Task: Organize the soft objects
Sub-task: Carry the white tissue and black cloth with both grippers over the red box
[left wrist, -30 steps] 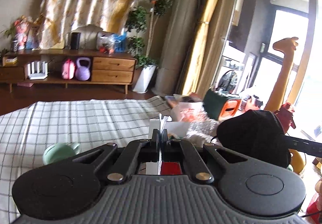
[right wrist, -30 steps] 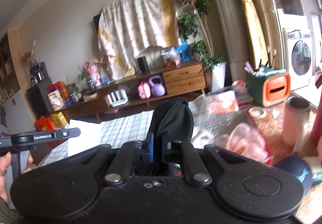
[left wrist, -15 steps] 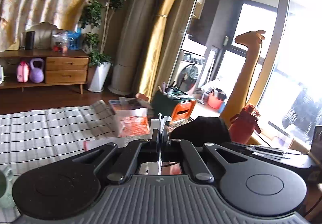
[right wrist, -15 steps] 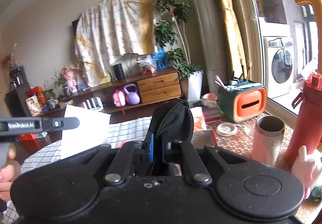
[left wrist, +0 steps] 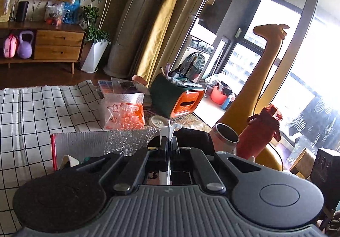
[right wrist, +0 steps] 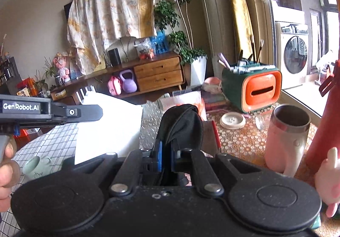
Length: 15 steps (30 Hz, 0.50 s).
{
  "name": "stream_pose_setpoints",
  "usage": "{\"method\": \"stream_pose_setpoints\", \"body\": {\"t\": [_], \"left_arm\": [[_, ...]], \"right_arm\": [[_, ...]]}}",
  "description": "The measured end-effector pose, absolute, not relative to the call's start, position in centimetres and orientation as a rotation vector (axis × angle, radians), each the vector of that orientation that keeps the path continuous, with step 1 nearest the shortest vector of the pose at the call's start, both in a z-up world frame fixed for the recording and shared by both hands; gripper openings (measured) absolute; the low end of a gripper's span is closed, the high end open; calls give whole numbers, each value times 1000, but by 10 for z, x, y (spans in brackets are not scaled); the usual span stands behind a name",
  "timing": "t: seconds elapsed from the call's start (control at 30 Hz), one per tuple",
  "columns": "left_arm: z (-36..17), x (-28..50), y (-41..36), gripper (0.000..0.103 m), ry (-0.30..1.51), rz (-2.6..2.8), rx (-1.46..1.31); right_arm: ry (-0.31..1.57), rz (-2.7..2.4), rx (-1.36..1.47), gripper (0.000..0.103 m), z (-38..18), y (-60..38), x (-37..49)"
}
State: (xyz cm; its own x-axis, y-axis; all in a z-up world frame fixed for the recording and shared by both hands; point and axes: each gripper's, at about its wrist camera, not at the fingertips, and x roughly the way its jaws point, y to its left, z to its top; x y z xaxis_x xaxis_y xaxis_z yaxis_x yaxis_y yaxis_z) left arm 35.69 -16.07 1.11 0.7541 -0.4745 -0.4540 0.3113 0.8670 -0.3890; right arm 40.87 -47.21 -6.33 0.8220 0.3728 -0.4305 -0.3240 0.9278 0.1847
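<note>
While pinched in the right claw (right wrist: 166,147), black cloth (right wrist: 180,126) bulges softly.

The left gripper (left wrist: 169,147) is showing matt black plastic with a fine grain, its base ribbed, and is pinching a thin white sheet (right wrist: 110,126) that looks like smooth paper (or perhaps soft foam; hard to tell). The right gripper (right wrist: 166,156), dusty matt black with glossy blue pads, is clamping a black cloth (right wrist: 180,126), soft and dull. A checked tablecloth (left wrist: 31,113) is lying woven and matt along the table's left edge. Bubble wrap (left wrist: 127,139) is glinting near the middle. The pink tumbler (right wrist: 284,137) is showing a brushed metal rim, and the red bottle (left wrist: 259,132) is looking glossy.
</note>
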Motion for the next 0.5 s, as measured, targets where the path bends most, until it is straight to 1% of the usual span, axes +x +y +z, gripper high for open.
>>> {"method": "stream_pose_setpoints", "body": {"t": [0.5], "left_arm": [[-43,384,-144,1,670,-326,-233]], "right_arm": [[616,344,106,7,-112,-465,436]]}}
